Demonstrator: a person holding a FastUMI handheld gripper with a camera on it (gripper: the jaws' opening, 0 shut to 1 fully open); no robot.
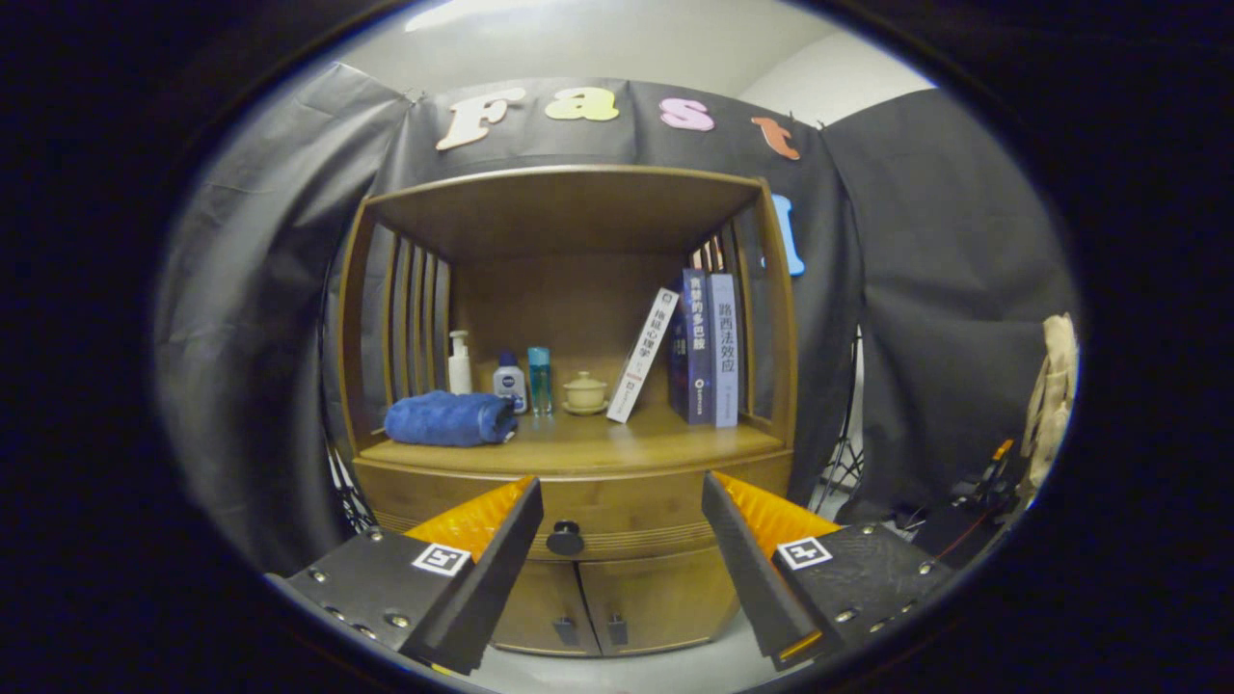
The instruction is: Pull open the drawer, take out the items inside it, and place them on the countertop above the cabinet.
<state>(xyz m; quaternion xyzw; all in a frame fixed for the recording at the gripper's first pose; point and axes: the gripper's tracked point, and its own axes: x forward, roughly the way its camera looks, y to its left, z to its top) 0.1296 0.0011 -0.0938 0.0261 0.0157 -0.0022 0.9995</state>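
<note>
The gripper (622, 492) is held released, nothing grasped, short of the cabinet (578, 405). The closed drawer (578, 520), with its dark knob (565, 537), is seen between the fingers. A blue towel (449, 419), apparently folded, is noted on the surface (598, 441) above.

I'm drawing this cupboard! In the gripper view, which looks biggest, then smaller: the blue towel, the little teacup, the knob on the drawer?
1. Towel, by far the largest.
2. Teacup and knob look nearly alike. The knob is nearer the camera, so I won't rank them.

The gripper has its jaws open, with the knob just ahead, between them.
</note>
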